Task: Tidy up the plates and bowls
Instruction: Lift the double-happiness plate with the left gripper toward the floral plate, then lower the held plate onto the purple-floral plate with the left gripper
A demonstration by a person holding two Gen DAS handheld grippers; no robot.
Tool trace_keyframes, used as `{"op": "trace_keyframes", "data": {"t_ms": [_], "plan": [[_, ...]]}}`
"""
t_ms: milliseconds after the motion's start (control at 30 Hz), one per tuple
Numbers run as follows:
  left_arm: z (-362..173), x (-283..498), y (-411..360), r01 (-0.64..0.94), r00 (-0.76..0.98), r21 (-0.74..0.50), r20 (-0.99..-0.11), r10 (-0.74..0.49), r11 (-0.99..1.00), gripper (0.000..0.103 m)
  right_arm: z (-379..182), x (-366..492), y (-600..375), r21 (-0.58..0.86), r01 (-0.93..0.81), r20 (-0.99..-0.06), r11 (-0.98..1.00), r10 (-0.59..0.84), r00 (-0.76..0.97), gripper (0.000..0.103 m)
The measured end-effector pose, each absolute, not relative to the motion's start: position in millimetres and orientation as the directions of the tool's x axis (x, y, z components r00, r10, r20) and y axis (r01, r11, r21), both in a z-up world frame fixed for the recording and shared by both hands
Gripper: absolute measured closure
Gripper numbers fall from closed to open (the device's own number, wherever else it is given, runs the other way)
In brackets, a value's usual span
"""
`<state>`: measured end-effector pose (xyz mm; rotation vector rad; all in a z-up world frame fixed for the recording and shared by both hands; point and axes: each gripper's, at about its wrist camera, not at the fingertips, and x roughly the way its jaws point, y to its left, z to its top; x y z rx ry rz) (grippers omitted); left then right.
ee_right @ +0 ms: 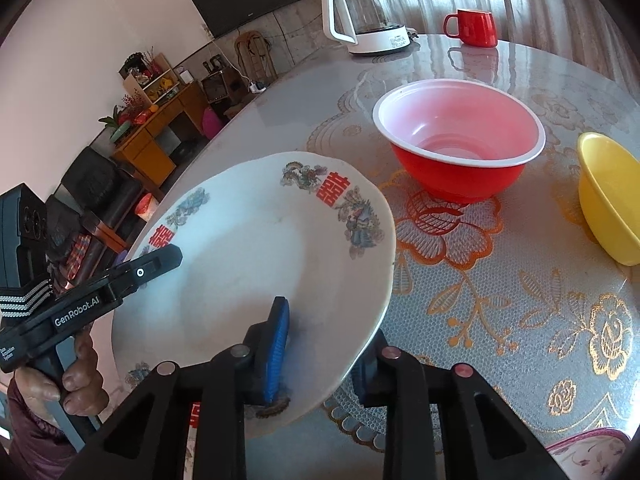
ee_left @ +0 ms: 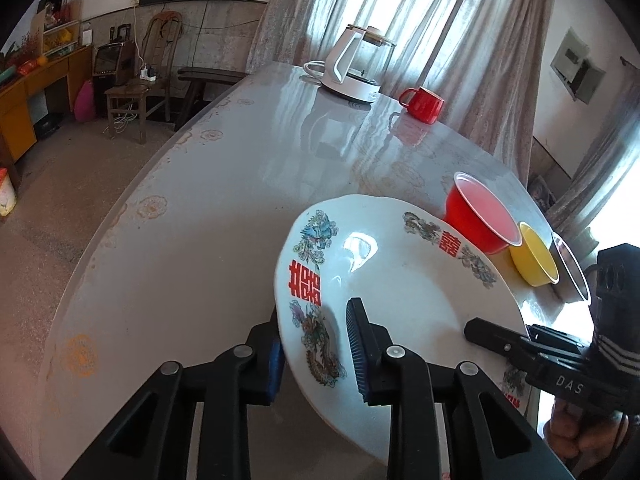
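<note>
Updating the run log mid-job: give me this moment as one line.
left tool: shut on white patterned ceramic plate | right tool: shut on plate | plate: lifted, tilted | red plastic bowl, yellow bowl: on table

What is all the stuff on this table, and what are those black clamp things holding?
Plate: one, white with red characters and flower patterns, lifted over the table's near edge, gripped on both sides.
Red bowl: one, red outside and pale pink inside, on the table beyond the plate.
Yellow bowl: one, yellow, right of the red bowl.
Kettle: one, white with a clear glass body, far side of the table.
Mug: one, red, right of the kettle.
Table: one, round, glossy grey with a floral cover.
Left tool: one, black, clamped on the plate's rim.
Right tool: one, black with blue pads, clamped on the opposite rim.
</note>
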<state>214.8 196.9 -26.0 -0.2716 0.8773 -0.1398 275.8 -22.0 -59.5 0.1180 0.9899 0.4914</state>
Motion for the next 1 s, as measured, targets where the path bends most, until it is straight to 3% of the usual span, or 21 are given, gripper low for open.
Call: {"op": "trace_keyframes", "data": {"t_ms": [1000], "plan": [[-9, 173, 183, 0.084, 0.71, -0.309, -0.648, -0.274, 0.947, 0.076, -46, 251, -47, 0.362, -0.346, -0.709, 0.865, 0.497, 0.501, 0.077]]}}
